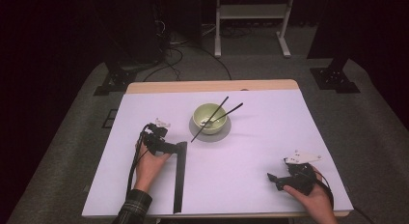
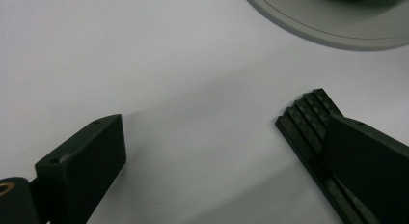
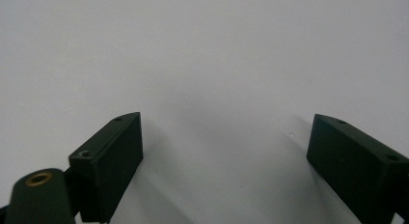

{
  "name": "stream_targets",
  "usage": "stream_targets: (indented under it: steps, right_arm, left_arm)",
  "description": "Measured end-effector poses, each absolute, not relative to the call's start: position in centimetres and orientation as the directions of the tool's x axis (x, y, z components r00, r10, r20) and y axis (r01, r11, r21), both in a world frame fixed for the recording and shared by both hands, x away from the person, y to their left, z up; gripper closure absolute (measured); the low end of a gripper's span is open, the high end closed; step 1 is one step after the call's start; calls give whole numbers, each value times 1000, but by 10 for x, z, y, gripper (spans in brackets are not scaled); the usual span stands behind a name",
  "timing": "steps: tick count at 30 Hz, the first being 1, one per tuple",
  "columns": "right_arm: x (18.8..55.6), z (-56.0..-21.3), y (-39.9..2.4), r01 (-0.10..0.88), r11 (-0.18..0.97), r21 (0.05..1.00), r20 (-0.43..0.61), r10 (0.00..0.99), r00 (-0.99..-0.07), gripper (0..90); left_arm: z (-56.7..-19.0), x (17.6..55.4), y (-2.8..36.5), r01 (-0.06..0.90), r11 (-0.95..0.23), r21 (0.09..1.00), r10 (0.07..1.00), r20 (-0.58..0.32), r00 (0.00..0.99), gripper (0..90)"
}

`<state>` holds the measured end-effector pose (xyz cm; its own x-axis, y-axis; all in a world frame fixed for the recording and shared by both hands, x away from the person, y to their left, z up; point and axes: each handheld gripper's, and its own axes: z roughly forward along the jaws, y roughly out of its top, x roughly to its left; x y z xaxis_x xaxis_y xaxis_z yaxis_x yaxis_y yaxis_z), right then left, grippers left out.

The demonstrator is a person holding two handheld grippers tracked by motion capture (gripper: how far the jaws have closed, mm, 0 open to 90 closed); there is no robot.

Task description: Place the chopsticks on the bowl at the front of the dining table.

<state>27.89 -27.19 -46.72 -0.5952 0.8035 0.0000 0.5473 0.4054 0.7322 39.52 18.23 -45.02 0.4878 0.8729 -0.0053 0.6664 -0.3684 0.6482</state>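
No readable text, label, brand, number or sign appears anywhere.

Matt white table cover (image 1: 251, 166), smooth and paper-like, over a pale wooden tabletop (image 1: 212, 85) showing along the far edge. Glossy pale-green bowl (image 1: 208, 119), glazed like ceramic, on a smooth matt grey saucer (image 2: 337, 26). Thin dark chopsticks (image 1: 217, 118), slightly shiny. Long black strip (image 2: 308, 122), matt, with a woven, ribbed texture at its end. Matt black plastic-looking left gripper (image 2: 217, 156) and right gripper (image 3: 226, 151). Checked cloth sleeve (image 1: 132, 207).
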Motion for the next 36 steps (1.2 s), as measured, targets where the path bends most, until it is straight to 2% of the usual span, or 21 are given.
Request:
stream_targets:
  steps: [9, 23, 36]
  right_arm:
    - [279, -467, -272, 547, 406, 732, 0, 803, -596, 111]
    - [279, -467, -272, 547, 406, 732, -1, 803, -596, 111]
    - [279, -467, -272, 546, 406, 732, -1, 803, -596, 111]
  left_arm:
    - [-452, 395, 185, 678, -383, 628, 879, 22, 476, 10]
    - [-450, 394, 197, 686, -353, 635, 893, 12, 449, 10]
    - [-434, 369, 199, 658, -338, 673, 885, -9, 465, 10]
